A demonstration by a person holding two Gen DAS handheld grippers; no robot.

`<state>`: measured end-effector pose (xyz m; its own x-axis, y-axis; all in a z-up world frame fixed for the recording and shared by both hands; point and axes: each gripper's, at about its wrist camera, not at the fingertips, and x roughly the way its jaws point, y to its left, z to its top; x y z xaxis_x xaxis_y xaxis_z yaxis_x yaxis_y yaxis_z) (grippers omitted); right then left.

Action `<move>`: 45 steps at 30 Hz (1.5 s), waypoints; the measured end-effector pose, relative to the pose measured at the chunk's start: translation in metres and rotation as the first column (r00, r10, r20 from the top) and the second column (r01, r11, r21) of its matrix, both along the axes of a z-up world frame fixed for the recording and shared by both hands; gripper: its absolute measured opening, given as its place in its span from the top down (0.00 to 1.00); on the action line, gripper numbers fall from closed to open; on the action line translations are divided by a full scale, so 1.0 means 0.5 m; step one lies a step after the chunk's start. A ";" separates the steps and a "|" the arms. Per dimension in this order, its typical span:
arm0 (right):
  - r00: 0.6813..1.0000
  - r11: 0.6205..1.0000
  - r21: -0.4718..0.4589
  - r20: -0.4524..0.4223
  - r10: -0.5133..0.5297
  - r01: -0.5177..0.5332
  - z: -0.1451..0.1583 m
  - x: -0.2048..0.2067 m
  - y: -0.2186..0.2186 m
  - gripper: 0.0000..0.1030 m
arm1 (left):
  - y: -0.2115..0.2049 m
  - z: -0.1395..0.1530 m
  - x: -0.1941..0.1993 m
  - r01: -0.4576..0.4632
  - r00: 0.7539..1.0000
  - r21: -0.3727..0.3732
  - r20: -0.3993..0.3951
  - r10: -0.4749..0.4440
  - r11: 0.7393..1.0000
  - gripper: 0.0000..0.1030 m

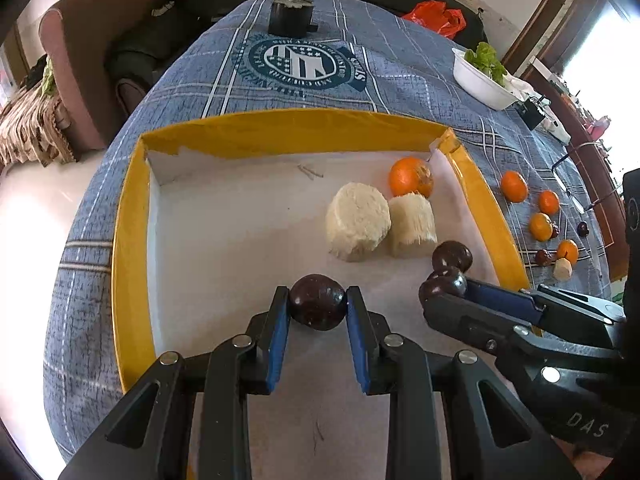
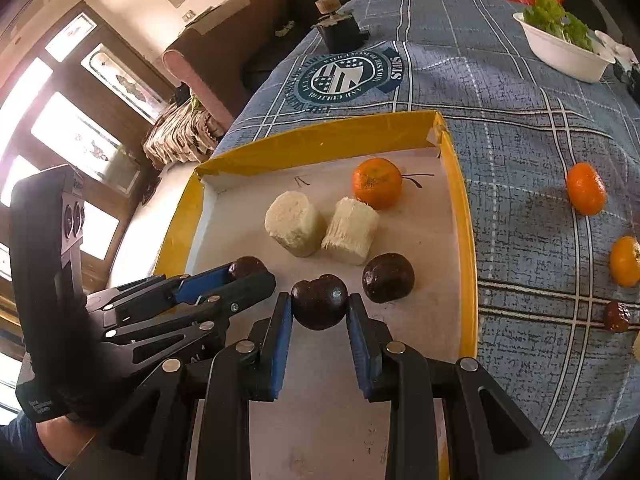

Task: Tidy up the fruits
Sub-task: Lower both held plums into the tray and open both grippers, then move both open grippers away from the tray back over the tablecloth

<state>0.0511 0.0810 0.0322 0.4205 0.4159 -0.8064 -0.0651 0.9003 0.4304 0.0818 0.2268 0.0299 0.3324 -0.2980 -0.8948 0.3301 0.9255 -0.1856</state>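
The left hand-held gripper (image 1: pixel 318 304) is clamping a dark round fruit (image 1: pixel 317 301) between its blue pads, just above the white floor of the yellow-rimmed tray (image 1: pixel 132 216); the right hand-held gripper (image 2: pixel 319 310) is gripping a second dark fruit (image 2: pixel 319 306) the same way, beside the first; a third dark fruit (image 2: pixel 388 278) is lying loose in the tray just to the right; behind them two pale cut cylinders (image 2: pixel 294 230) are standing side by side, with an orange (image 2: pixel 377 183) near the tray's far right corner; more oranges (image 1: pixel 514 186) and small dark fruits (image 1: pixel 543 257) are sitting on the blue checked cloth (image 1: pixel 280 92) covering the bench, right of the tray.
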 end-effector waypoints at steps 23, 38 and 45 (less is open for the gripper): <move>0.999 0.998 0.054 -0.030 -0.021 0.022 -0.018 0.019 -0.004 0.66 | -0.004 -0.002 0.007 0.048 0.998 0.010 0.032 -0.048 0.999 0.71; 0.999 0.997 0.054 0.023 -0.050 0.048 0.026 -0.013 -0.020 0.49 | 0.031 0.021 -0.010 0.012 0.998 -0.027 0.061 -0.010 1.000 0.42; 0.957 0.976 -0.080 0.226 -0.181 0.203 0.105 -0.057 -0.074 0.49 | 0.062 0.069 -0.029 -0.049 0.981 -0.025 0.187 0.052 0.999 0.42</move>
